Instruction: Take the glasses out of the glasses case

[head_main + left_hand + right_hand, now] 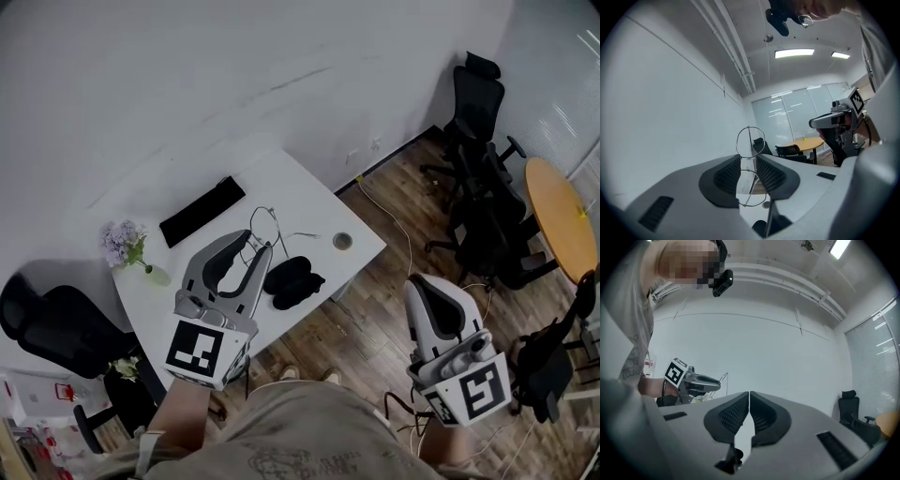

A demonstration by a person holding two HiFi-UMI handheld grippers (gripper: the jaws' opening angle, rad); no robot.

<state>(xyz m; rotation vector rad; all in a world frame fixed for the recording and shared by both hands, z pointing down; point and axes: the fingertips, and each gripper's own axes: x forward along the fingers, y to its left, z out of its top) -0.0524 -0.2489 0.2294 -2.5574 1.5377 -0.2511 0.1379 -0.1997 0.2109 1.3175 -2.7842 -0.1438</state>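
Glasses (749,140) with a thin wire frame sit pinched between the jaws of the left gripper (749,161). The ribbed pads stand partly closed on the frame's middle, with one lens ring standing above the jaw tips and the other hanging below them. In the head view the left gripper (255,246) holds the glasses (266,228) clear above the white table (309,202), just over the black glasses case (292,279). The case lies open and empty near the table's front edge.

The right gripper (749,397) has its jaws pressed together at the tips with nothing between them. It (424,286) hangs over the wooden floor to the right of the table, well apart from the case.

By count there are two grippers, one pair of glasses and one case. The table also carries one flat black pouch (202,211), one small vase of pale flowers (127,246) and one small round thing (343,241) near the right edge. One black office chair (56,328) stands at the table's left. More black chairs (478,103) crowd beside one round wooden table (558,216) at the right, overlapping too much to count.
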